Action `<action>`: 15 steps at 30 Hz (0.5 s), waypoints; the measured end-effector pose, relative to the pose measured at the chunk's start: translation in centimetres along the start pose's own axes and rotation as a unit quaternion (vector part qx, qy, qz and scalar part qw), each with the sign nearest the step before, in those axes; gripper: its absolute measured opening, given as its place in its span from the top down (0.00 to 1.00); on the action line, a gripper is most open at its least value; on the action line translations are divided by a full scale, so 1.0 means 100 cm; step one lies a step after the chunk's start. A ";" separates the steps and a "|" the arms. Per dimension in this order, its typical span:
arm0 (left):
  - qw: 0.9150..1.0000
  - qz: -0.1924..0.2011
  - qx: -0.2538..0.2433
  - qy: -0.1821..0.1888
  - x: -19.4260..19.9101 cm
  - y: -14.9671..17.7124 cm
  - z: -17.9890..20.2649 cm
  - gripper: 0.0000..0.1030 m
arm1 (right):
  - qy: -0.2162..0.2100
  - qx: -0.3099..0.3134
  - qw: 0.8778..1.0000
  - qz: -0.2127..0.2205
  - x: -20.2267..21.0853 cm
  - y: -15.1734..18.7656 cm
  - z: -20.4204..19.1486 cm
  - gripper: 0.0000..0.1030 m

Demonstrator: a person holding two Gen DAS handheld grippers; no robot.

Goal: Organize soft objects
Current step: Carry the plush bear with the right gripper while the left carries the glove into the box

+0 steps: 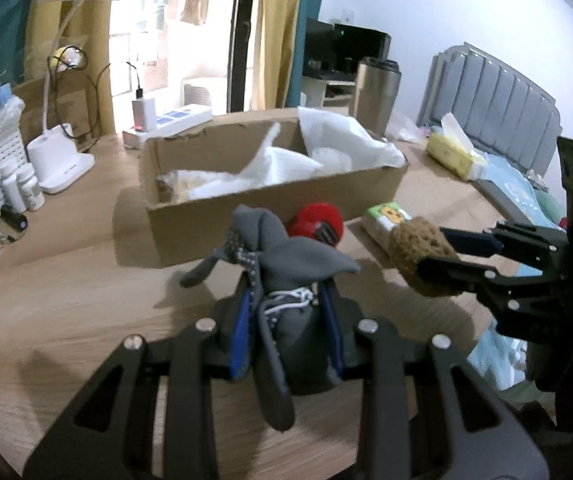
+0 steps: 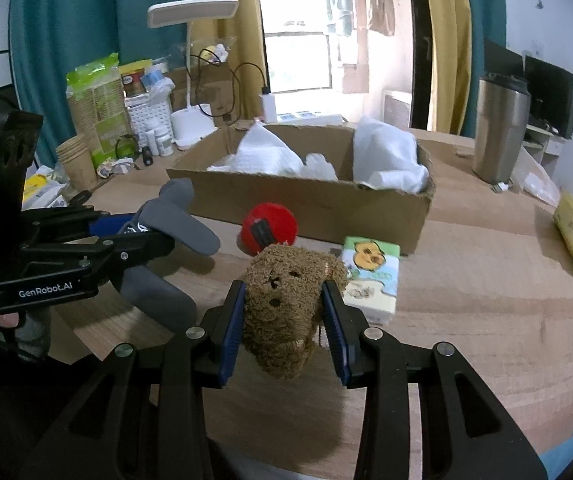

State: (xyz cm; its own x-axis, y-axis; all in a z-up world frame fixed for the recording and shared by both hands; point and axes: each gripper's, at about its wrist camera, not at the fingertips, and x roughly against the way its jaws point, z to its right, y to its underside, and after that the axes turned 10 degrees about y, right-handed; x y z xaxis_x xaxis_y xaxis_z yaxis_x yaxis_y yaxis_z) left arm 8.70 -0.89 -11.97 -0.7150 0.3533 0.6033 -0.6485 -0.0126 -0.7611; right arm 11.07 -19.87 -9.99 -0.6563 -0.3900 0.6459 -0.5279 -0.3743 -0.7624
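A bedroom's wooden desk (image 2: 486,280) carries an open cardboard box (image 2: 318,204) stuffed with white packing. The left claw (image 1: 286,320) pinches a grey sock (image 1: 286,256), and the right claw (image 2: 284,320) squeezes a brown plush bear (image 2: 286,304); both hang clear above the desk just before the box, probably so each can be dropped inside.
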 end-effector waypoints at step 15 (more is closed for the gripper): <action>0.999 0.048 0.016 -0.012 0.030 -0.009 -0.016 0.68 | -0.006 0.012 0.999 0.035 0.009 -0.025 -0.014 0.61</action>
State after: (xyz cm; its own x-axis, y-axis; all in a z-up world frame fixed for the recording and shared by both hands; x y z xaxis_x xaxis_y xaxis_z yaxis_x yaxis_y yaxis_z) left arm 7.58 1.70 -9.85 -0.7807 0.3262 0.5330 -0.5838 -0.0762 -0.8083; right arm 11.07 -18.10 -7.53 -0.6851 -0.4254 0.5914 -0.4681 -0.3649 -0.8048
